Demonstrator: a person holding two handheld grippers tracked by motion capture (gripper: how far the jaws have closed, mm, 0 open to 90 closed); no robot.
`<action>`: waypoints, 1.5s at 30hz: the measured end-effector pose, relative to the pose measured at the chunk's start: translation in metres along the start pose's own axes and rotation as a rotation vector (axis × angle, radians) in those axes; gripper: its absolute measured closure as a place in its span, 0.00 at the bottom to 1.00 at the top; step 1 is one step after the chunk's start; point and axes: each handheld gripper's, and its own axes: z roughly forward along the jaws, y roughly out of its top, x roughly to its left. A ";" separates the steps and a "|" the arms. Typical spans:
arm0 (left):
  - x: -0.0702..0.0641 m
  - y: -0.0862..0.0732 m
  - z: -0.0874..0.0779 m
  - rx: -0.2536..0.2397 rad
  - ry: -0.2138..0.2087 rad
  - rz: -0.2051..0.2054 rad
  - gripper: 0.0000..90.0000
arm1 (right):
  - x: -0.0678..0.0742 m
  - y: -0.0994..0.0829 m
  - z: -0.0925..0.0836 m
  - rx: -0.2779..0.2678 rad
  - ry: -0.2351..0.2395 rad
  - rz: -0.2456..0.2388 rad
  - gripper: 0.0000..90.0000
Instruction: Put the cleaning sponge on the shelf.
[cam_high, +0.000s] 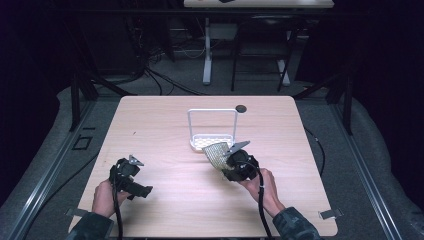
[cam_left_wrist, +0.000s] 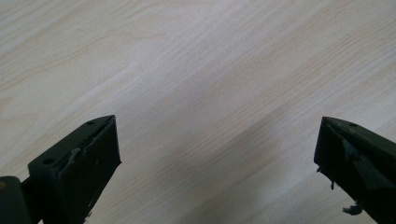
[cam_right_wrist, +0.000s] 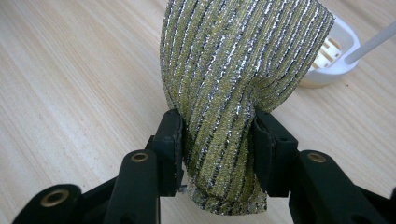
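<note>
The glittery striped scrubbing pad (cam_right_wrist: 233, 84), looking soft, squishy and light, is pinched mid-body by the right gripper (cam_right_wrist: 217, 135), while the left gripper (cam_left_wrist: 217, 140) is kept wide open, nothing held.

Left gripper (cam_high: 131, 176) held low near the table's front left corner, jaws spread wide. Right gripper (cam_high: 231, 159) raised right of centre, angled toward the far edge, jaws clamped tight.
</note>
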 end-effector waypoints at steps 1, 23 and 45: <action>0.000 0.000 0.000 0.000 0.000 0.000 0.00 | 0.000 0.001 0.000 -0.002 -0.001 0.002 0.64; 0.000 0.000 0.000 0.000 -0.012 0.001 0.00 | -0.010 0.013 0.005 -0.025 -0.042 0.004 0.64; 0.000 0.000 0.001 0.002 -0.012 -0.004 0.00 | -0.027 0.039 0.021 -0.032 -0.081 -0.007 0.64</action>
